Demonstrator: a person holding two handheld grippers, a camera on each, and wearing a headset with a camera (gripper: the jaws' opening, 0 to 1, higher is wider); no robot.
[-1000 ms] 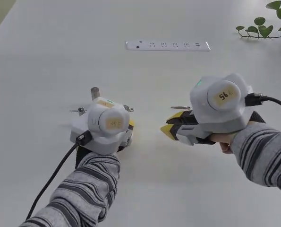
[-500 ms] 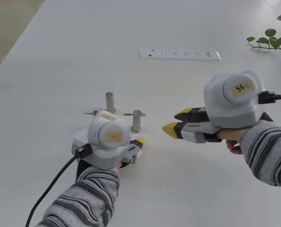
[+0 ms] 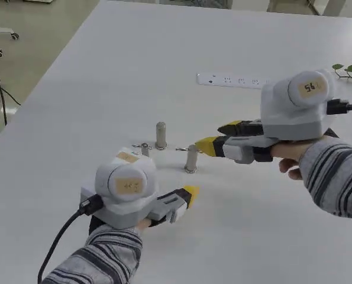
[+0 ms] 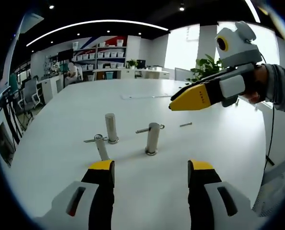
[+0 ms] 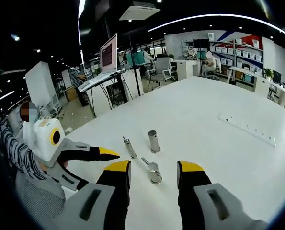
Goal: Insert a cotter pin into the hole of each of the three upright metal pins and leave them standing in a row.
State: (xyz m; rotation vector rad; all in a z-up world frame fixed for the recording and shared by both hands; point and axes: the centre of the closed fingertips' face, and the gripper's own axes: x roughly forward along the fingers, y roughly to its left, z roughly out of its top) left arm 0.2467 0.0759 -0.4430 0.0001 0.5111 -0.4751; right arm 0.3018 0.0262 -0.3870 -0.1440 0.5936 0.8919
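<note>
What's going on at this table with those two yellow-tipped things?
A person holds a gripper in each hand over a white table. The front pin and left pin each seem to have a cotter pin through them; the back pin looks bare. A loose cotter pin lies on the table. The left gripper and right gripper are both open and empty.

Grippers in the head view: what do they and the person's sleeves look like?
Both the left gripper and right gripper have rounded pale grey housings, dark jaws with yellow tips, a round yellowish numbered label and a black cable at the rear. The sleeves are grey with darker stripes.
</note>
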